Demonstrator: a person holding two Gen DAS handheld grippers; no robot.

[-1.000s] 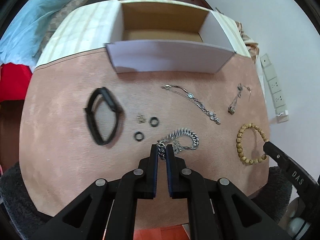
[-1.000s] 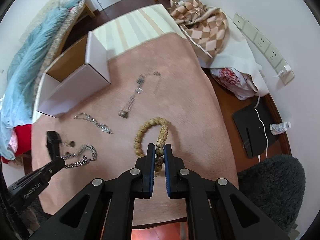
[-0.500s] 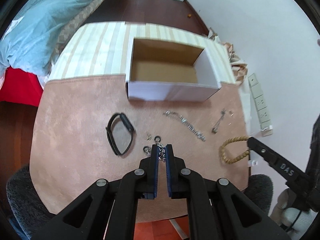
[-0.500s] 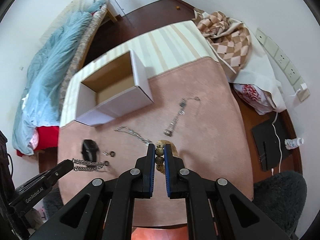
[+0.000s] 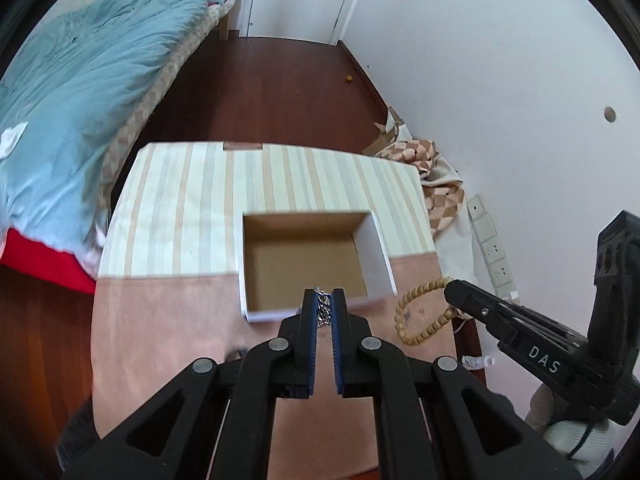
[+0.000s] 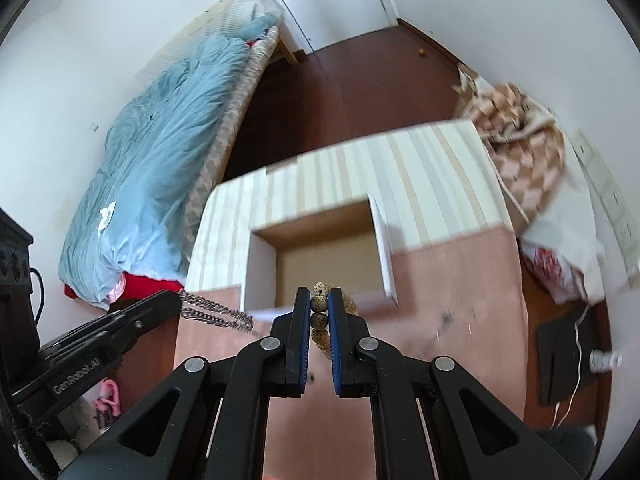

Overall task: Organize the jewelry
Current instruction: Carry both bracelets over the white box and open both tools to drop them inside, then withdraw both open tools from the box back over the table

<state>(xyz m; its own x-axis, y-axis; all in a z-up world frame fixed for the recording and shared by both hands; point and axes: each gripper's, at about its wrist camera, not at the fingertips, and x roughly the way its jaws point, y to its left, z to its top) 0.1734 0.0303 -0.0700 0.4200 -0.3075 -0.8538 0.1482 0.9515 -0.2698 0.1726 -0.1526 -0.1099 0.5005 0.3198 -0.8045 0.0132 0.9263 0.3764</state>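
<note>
My left gripper (image 5: 324, 300) is shut on a silver chain bracelet (image 5: 322, 308), held above the near edge of an open white cardboard box (image 5: 312, 260). In the right wrist view the chain (image 6: 216, 314) hangs from the left gripper's tips (image 6: 176, 300). My right gripper (image 6: 320, 300) is shut on a tan beaded bracelet (image 6: 320, 300), raised in front of the box (image 6: 320, 256). The left wrist view shows the beaded bracelet (image 5: 420, 312) hanging from the right gripper (image 5: 452, 292), right of the box. The box is empty inside.
The table has a pink cloth (image 5: 168, 320) in front and a striped cloth (image 5: 260, 176) behind. A bed with a blue duvet (image 5: 72, 92) lies left. A checked blanket (image 6: 520, 128) and wall sockets (image 5: 488, 240) are at the right. Blurred small jewelry (image 6: 444, 320) lies on the pink cloth.
Both grippers have risen well above the table and moved forward toward the box, each carrying its bracelet. The other jewelry on the cloth has dropped out of the left view.
</note>
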